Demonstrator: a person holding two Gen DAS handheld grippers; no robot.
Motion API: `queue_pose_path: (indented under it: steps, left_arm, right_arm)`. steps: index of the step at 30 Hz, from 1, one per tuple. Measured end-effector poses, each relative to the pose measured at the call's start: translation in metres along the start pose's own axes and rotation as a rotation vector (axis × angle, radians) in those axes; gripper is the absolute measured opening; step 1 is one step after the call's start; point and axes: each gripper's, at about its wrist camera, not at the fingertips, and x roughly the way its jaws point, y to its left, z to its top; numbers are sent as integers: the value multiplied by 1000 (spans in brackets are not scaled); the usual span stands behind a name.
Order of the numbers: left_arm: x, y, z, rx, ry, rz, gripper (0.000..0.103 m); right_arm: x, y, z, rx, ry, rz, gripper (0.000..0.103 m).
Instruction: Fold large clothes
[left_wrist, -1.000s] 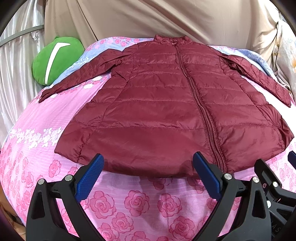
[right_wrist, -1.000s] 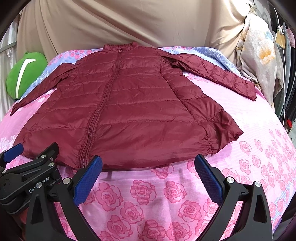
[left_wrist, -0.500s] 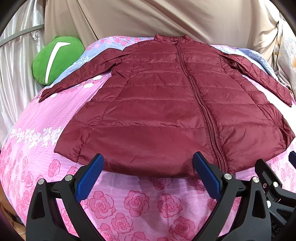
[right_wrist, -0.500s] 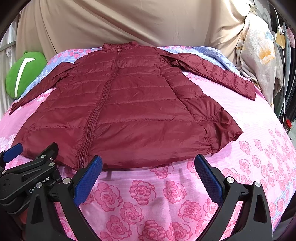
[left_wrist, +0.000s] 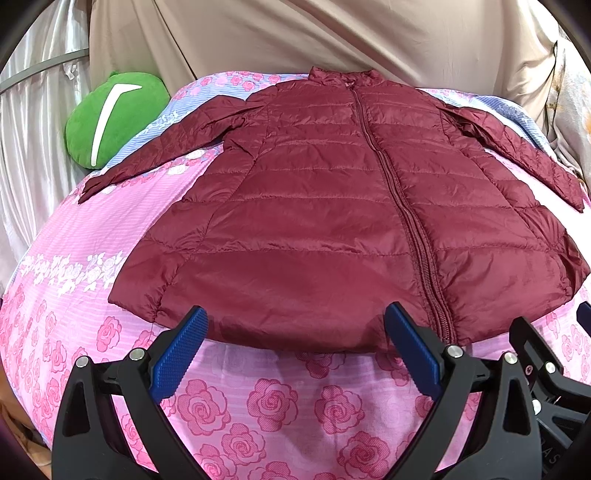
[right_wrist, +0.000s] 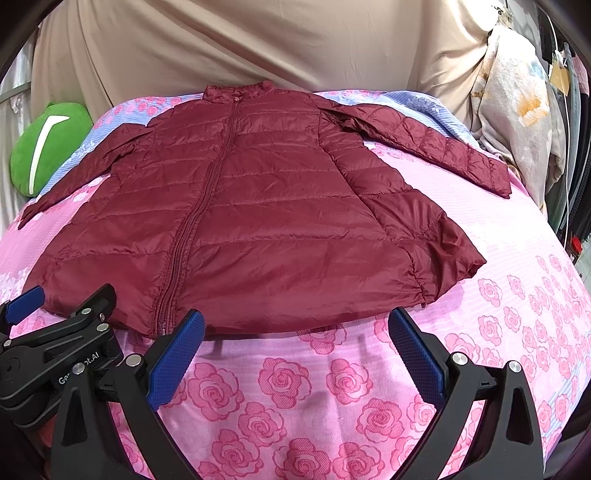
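Both grippers hover spread wide over the near edge of the bed, neither touching the jacket

From my feeds, the left gripper (left_wrist: 293, 339) and right gripper (right_wrist: 295, 338) sit side by side, jaws wide apart and holding nothing, just short of the hem of the maroon puffer jacket (left_wrist: 332, 206). It lies flat, zipped, front up on the pink rose-print bedsheet (right_wrist: 280, 398), sleeves spread to both sides, collar at the far end. I see a green cushion (left_wrist: 114, 118) beside the left sleeve
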Motion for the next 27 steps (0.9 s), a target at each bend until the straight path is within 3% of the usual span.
queue_pose_path:
  steps: [20, 27]
  left_arm:
    - [2, 2, -1, 8, 6, -16, 94]
    - [1, 16, 16, 0, -32, -54, 94]
  right_arm:
    - [2, -3, -1, -6, 3, 21, 98]
    - [11, -52, 21, 77, -15, 32, 98]
